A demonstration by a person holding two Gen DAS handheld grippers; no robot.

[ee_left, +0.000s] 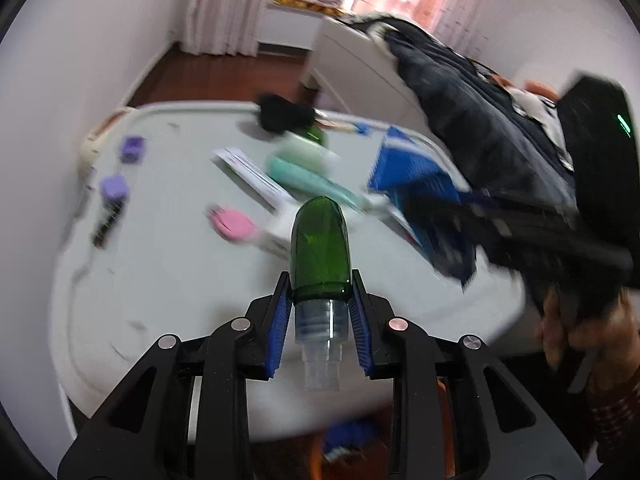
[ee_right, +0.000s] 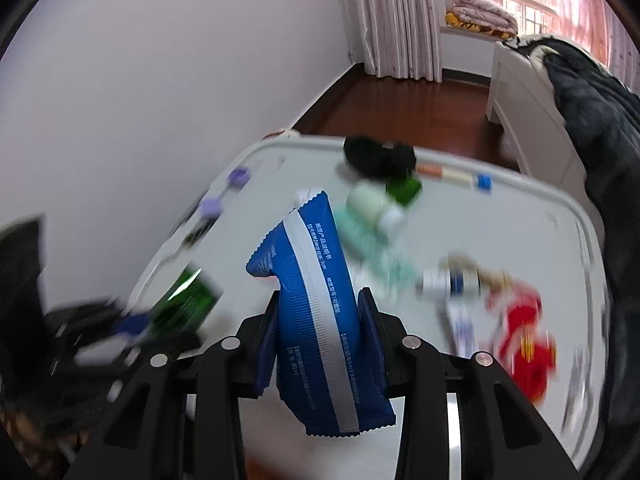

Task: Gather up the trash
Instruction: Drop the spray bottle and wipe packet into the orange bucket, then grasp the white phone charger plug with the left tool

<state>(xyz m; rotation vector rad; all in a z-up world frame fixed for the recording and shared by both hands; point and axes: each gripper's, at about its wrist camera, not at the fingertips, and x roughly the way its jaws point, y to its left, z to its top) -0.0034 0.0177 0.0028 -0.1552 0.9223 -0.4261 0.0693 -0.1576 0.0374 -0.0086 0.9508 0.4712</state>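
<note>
Left tongs (ee_left: 320, 300): closed narrow on the green bottle (ee_left: 320, 244), the blue pads (ee_left: 280, 320) pressing its neck and shoulder from both sides.
Green bottle: its long axis ran straight out along the left tongs, base pointing away, clear cap toward the camera; lifted off the tabletop (ee_left: 160, 280).
Right tongs (ee_right: 320, 320): pinched on the blue packet (ee_right: 316, 300), which stood between the jaws with pads against both faces.
Blue packet: long axis roughly along the right tongs, its serrated top end leaning forward and to the left, lower end hanging back below the jaws; clear of the tabletop.
Key relation: both pieces of trash were already in hand, so by my reading the coming move turns on where a bin stands, and no bin showed in either view.
Hands: the left tongs sat just to the left of the right tongs, near but apart.
Remaining litter: a red wrapper (ee_right: 524, 340) lay ahead and to the right of the right tongs, a small white-and-blue bottle (ee_right: 452, 280) just beyond it; a mint-green tube (ee_left: 312, 176) lay ahead of the left tongs.
Surface: pale grey tabletop with a raised rim, cluttered.
Room: white walls, dark wood floor (ee_right: 400, 104), curtains (ee_right: 400, 20) by a bright window, dark clothing (ee_right: 592, 120) heaped at the right.
Blur: heavy in both views; small items unreadable.
</note>
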